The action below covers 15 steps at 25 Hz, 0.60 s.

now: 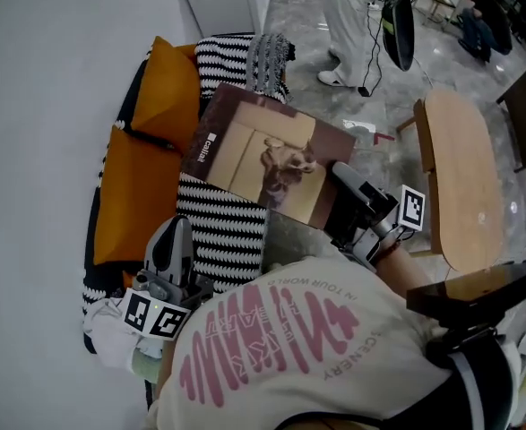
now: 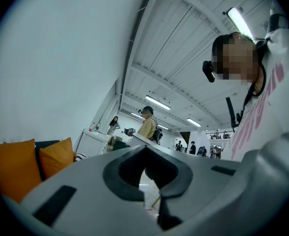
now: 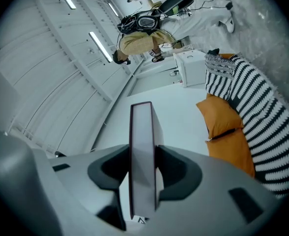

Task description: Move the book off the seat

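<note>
The right gripper [image 1: 341, 179] sits just right of centre in the head view, and its jaws are clamped on the 4 o'clock edge of the book [image 1: 258, 155]. The right gripper view shows both pads pressed flat on the book's covers, with its page edge standing up between them. The book hangs tilted, cover up, over the sofa [image 1: 94, 240]. It is above a striped cushion [image 1: 222, 231], and the orange cushions [image 1: 137, 195] lie at its 9 o'clock. Whether its far edge touches the cushions I cannot tell. The left gripper [image 1: 176, 233] is at 8 o'clock in the head view, beside the striped cushion, with its jaws drawn together and nothing between them. A wooden table [image 1: 464, 177] stands at 3 o'clock, well apart from the book. A standing person [image 1: 352, 25] is at 12 o'clock.
</note>
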### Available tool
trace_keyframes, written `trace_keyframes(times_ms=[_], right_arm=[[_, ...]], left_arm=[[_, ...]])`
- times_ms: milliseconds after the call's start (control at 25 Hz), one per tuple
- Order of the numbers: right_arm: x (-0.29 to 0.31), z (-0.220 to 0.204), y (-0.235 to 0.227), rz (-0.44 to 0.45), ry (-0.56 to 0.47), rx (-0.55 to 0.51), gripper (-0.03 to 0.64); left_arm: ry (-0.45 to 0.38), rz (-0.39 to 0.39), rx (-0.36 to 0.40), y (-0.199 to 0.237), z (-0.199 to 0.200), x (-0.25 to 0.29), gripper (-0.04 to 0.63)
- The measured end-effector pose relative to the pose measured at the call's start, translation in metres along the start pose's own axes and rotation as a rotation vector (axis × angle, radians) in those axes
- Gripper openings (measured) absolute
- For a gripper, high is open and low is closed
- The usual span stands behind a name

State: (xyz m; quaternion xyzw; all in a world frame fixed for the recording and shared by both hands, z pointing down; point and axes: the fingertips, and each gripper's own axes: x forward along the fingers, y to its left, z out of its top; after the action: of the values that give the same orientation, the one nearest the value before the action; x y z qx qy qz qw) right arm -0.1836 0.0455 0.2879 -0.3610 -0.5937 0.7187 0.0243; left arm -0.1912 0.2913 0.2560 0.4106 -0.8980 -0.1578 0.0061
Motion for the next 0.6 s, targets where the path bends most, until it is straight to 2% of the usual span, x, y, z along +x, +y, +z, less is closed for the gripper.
trace_keyframes(times_ms=[240, 600], right_arm=[[-0.016, 0.011, 0.001, -0.007, -0.126, -0.049, 0.172], [-0.036, 0.036, 0.005, -0.018, -0.362, -0.155, 0.172]], left_arm=[[0.082, -0.116, -0.018, 0.004, -0.008, 0.027, 0.008], [0.211, -0.341, -0.070, 0.021, -0.028, 0.098, 0.008]])
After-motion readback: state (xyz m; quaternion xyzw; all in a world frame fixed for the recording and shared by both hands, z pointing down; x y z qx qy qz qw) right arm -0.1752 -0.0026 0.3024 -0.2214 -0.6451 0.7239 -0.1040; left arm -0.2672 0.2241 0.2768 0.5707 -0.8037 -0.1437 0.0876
